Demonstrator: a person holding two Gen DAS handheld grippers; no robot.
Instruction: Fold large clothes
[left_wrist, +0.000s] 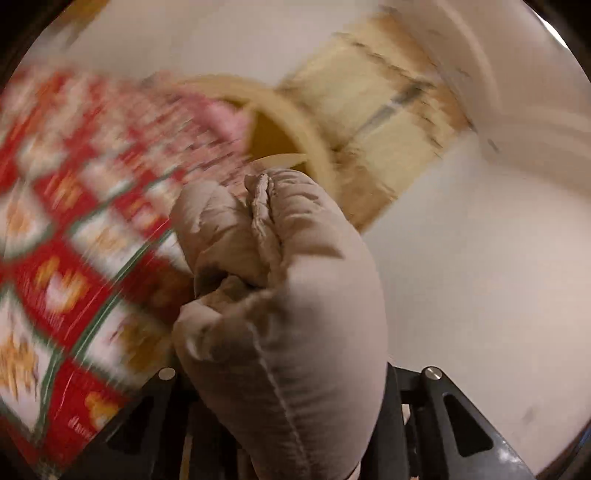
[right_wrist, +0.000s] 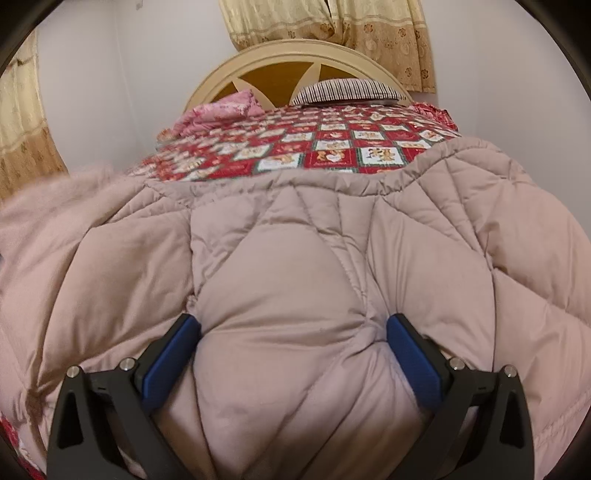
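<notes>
Right up close, the left tool (left_wrist: 284, 424) is clamped on a bunched fold of the puffy beige quilted coat (left_wrist: 280, 295), the padding bulging out between its black arms and rising toward the lens. The view is tilted and blurred. Over on the right, the right tool (right_wrist: 293, 354) stands apart, its blue pads (right_wrist: 171, 363) pressed down either side of a plump panel of the coat (right_wrist: 295, 266), which is spread across the near end of the bed. Beyond its hem lies the red patchwork bedspread (right_wrist: 332, 147), then a pink bundle (right_wrist: 221, 110), a striped pillow (right_wrist: 347, 90), the arched cream headboard (right_wrist: 295, 50) and yellow curtains (right_wrist: 332, 22).
</notes>
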